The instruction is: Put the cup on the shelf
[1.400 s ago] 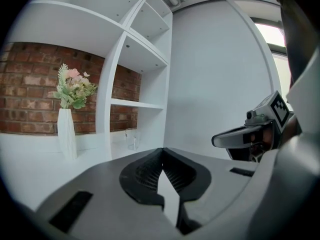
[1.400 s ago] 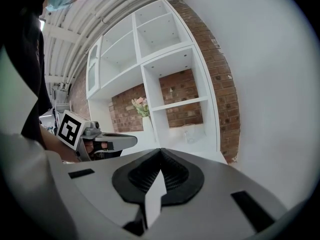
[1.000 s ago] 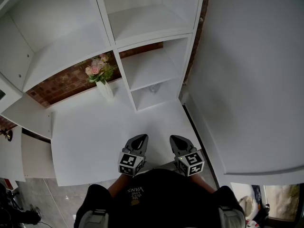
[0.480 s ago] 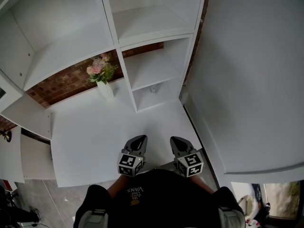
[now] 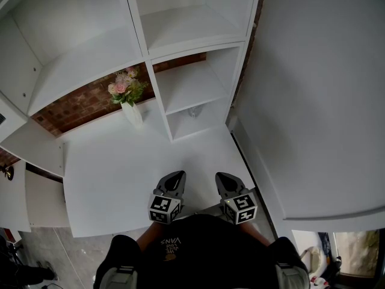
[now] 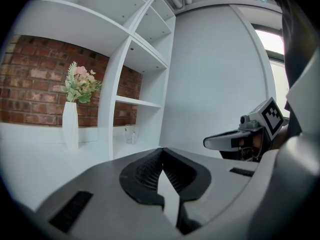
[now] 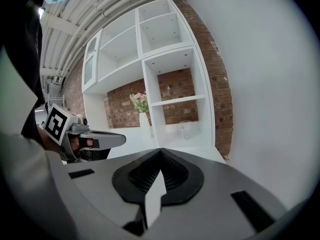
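A clear glass cup (image 5: 194, 111) stands in the lowest cubby of the white shelf unit (image 5: 157, 95), at counter level under a shelf board. It also shows as the cup (image 6: 130, 133) in the left gripper view and the cup (image 7: 185, 129) in the right gripper view. My left gripper (image 5: 176, 177) and right gripper (image 5: 224, 178) hover side by side over the near edge of the white counter (image 5: 120, 173), far from the cup. The jaws of both are shut with nothing between them, seen up close at the left gripper (image 6: 162, 150) and right gripper (image 7: 160, 150).
A white vase with pink flowers (image 5: 131, 108) stands on the counter left of the shelf divider, against a brick wall (image 5: 78, 106). A white wall (image 5: 313, 89) closes the right side. Open shelf compartments rise above.
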`<state>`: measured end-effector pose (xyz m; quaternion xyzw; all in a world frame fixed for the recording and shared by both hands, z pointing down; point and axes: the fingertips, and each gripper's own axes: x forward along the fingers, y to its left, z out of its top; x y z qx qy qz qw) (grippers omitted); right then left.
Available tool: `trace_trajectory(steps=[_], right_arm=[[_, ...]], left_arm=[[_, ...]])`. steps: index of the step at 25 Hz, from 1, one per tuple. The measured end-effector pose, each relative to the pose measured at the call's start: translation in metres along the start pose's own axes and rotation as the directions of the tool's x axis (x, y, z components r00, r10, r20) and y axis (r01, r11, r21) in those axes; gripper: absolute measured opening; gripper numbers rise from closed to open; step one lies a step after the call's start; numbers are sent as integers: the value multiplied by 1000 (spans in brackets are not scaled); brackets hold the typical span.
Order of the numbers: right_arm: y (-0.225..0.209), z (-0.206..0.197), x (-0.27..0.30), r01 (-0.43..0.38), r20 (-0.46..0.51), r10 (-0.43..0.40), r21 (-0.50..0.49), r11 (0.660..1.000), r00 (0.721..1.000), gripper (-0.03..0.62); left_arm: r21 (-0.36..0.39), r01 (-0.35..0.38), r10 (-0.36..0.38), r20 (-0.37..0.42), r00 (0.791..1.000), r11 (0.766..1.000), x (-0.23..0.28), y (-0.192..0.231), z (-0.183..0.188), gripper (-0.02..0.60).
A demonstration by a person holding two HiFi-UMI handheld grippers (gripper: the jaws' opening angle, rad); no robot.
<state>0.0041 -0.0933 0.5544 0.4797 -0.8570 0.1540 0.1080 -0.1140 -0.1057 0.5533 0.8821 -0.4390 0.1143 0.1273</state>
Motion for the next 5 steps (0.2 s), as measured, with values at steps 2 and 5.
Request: trace_trajectory(steps=[2,5], right_arm=[[-2,-2,0,-1,-6,1,5,1000,1000,-2],[-4,-3,1,-4,-6,4,2,1000,1000,-2]], left_arm=[[7,0,0,3,1000,1000,2,-1,2,8],[9,1,-1,4,1000,1000,3,-2,4,8]])
